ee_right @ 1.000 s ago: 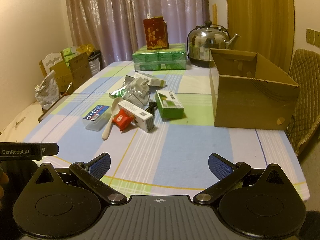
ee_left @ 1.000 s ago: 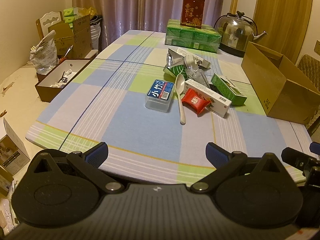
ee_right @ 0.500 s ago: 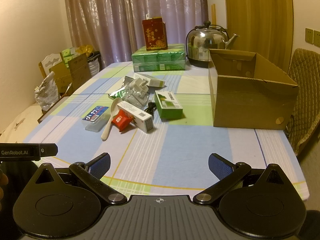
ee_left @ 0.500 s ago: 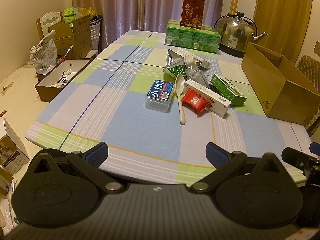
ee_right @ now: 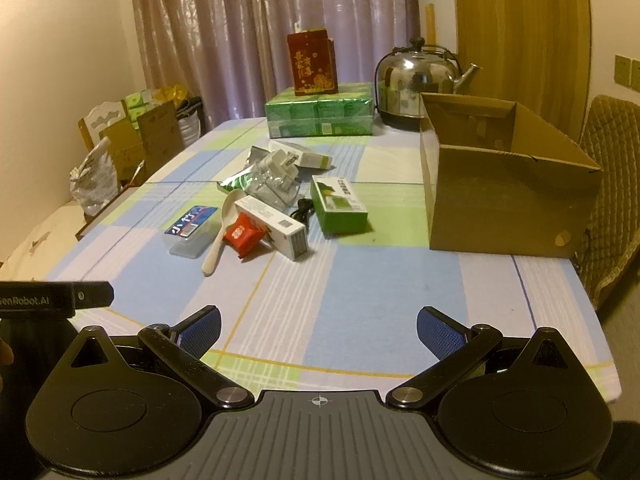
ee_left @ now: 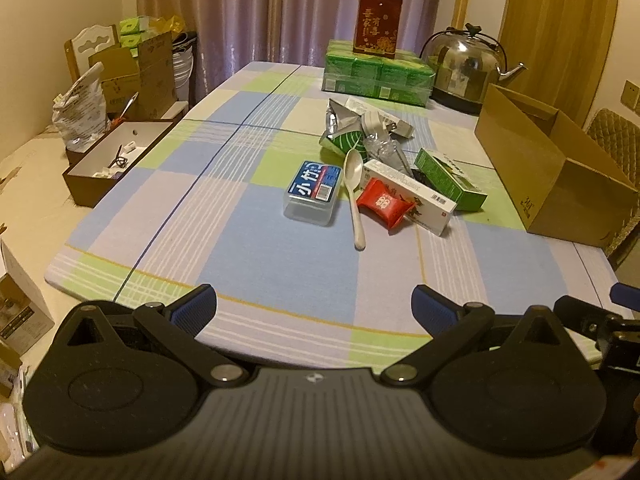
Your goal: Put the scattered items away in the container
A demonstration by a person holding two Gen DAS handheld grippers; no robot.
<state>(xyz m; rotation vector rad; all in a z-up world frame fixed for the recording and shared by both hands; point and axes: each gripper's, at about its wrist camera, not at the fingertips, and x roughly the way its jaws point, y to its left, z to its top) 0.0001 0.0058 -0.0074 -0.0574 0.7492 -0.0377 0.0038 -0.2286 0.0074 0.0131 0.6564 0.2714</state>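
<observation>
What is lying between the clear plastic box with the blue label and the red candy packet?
A white plastic spoon lies between the clear box and the red packet, bowl pointing away; both wrist views show it.

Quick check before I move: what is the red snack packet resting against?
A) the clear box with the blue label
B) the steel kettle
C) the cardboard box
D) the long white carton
D: the red snack packet lies against the long white carton, beside the white spoon, well apart from the cardboard box.
</observation>
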